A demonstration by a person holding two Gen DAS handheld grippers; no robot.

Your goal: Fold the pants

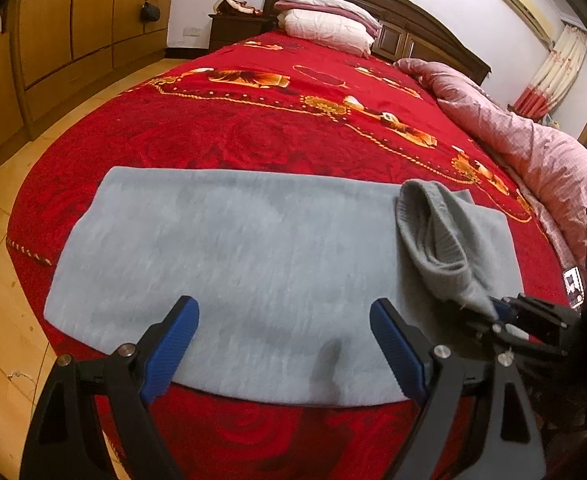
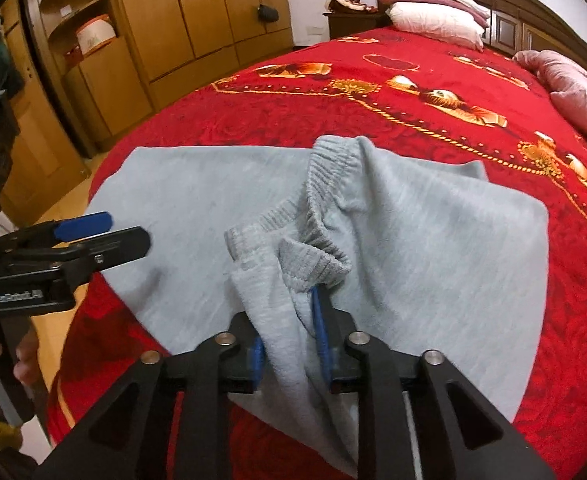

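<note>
bed [image 1: 253, 120] red cover | pants [image 1: 233, 264] grey, flat across its near end, waistband end lifted | right tongs [image 2: 289, 328] clamped on bunched cloth | left tongs [image 1: 285, 344] wide, empty, above pants | risk: thick bunch slips out mid-fold, skewing it

Only legible text: blurred white lettering on the left hand-held gripper [image 2: 105, 226] body, apparently "GenRobot.AI".
</note>
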